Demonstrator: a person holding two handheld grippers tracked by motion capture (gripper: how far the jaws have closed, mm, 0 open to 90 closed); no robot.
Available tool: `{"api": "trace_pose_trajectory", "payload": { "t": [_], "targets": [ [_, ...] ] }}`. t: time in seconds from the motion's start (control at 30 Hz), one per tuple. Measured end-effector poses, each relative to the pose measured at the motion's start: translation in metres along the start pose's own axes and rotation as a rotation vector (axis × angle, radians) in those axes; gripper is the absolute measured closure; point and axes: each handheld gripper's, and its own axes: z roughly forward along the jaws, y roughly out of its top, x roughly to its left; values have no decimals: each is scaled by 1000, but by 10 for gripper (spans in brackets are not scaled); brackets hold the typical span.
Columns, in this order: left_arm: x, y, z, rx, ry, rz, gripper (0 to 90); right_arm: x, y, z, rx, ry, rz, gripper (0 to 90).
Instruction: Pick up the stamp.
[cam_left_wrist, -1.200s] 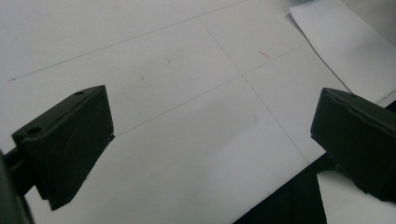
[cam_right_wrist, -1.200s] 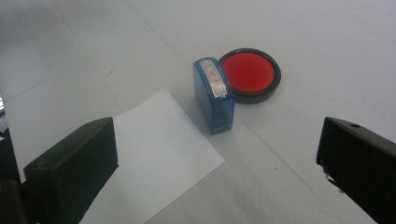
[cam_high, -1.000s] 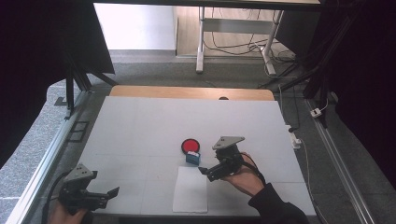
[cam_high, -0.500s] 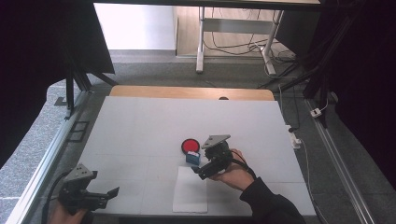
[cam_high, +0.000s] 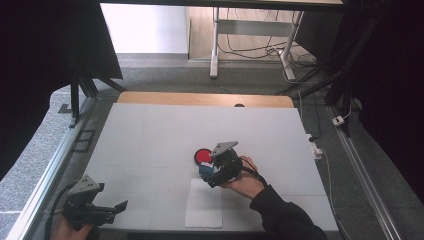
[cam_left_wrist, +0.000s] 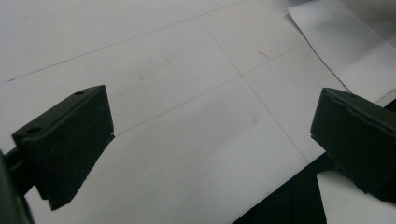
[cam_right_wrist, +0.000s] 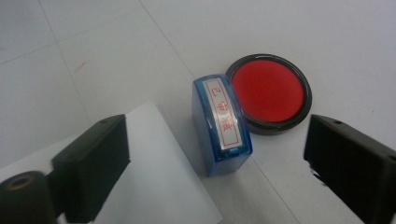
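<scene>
- Parked at lower left of the high view: left gripper, jaws spread wide over bare white surface and holding nothing, probably just kept out of the way.
- Lying near the lower centre of the high view: white paper sheet, flat on the desk, likely laid close to receive a print.
- Just above the sheet's upper edge: blue stamp, resting on its side with the red-lettered label up, touching or nearly touching the red ink pad (open, so ready for inking).
- Poised over the stamp: right gripper, jaws wide, one on either side of it, not yet closed on it.
- Underneath: white desk ruled with faint lines, wooden strip at its far edge.
- Beyond, toward the top: grey floor, cables, table legs, dark curtains at both sides.
</scene>
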Motion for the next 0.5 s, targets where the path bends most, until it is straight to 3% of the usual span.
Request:
{"api": "trace_pose_trajectory", "payload": {
  "t": [0.5],
  "targets": [
    [0,0,0,0,1,4,0,-9,7,7,32,44,-21,496]
  ]
}}
